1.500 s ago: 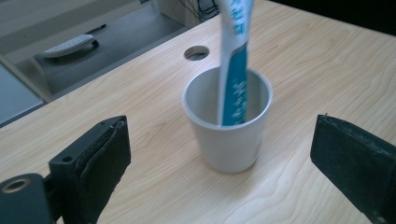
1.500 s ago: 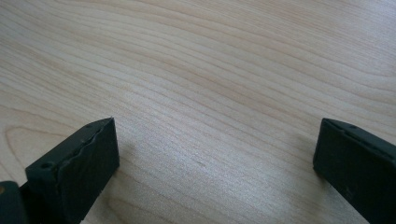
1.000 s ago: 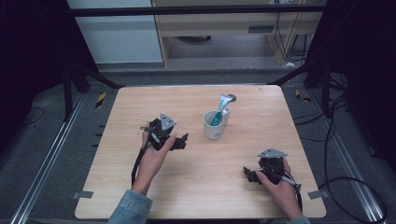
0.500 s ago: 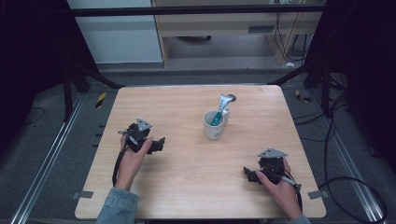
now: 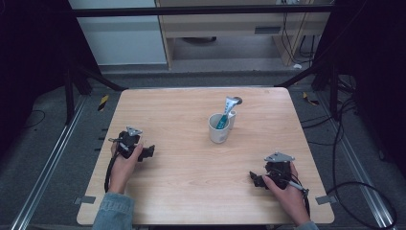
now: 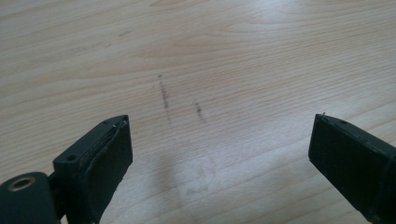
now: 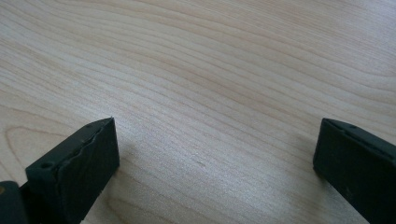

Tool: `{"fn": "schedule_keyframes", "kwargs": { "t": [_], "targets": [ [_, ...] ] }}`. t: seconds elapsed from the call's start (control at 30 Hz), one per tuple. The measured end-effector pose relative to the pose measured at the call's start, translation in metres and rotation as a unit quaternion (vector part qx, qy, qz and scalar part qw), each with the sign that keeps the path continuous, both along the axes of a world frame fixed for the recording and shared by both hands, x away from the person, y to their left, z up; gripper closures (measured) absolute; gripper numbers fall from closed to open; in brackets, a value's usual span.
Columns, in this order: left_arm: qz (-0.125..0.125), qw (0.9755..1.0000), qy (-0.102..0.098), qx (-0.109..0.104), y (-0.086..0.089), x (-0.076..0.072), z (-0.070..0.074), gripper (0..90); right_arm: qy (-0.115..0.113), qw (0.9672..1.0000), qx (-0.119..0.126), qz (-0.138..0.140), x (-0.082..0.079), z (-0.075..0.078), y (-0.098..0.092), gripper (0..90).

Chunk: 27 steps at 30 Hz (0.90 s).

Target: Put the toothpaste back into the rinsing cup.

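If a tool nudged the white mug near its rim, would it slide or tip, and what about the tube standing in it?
The white mug looks squat and stands flat on the table, so it would probably slide rather than tip. The tube leans out well above the rim, so it likely shifts or rattles first. The mug looks ceramic, so probably stiff, smooth and breakable.

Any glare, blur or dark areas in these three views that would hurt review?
High view: the light wooden table is evenly lit, its surroundings fall to near black, and the white mug is small and soft. Left gripper view: a pale glare patch at the top, near black tool jaws soft. Right gripper view: even light, wood grain sharp.
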<state>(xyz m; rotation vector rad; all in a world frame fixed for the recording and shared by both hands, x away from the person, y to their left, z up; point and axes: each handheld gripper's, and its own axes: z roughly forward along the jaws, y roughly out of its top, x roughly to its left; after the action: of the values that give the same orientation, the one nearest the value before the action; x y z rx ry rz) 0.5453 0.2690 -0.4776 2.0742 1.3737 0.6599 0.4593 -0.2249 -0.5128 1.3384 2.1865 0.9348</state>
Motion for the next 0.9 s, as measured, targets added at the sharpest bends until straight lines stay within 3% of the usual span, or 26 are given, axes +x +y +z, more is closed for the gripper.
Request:
{"fn": "schedule_keyframes", "kwargs": {
  "t": [0.33,0.8,0.9],
  "targets": [
    [0.02,0.9997,0.01,-0.004,0.017,0.003,-0.01,6.0,0.0,1.0,0.0,0.0,0.0,0.0,0.0,0.5],
    [0.028,0.9995,0.014,-0.007,0.024,0.006,-0.02,6.0,0.0,1.0,0.0,0.0,0.0,0.0,0.0,0.5],
    [0.021,0.9995,0.008,-0.021,0.023,0.007,-0.024,5.6,0.0,1.0,0.0,0.0,0.0,0.0,0.0,0.5]
  ]
}}
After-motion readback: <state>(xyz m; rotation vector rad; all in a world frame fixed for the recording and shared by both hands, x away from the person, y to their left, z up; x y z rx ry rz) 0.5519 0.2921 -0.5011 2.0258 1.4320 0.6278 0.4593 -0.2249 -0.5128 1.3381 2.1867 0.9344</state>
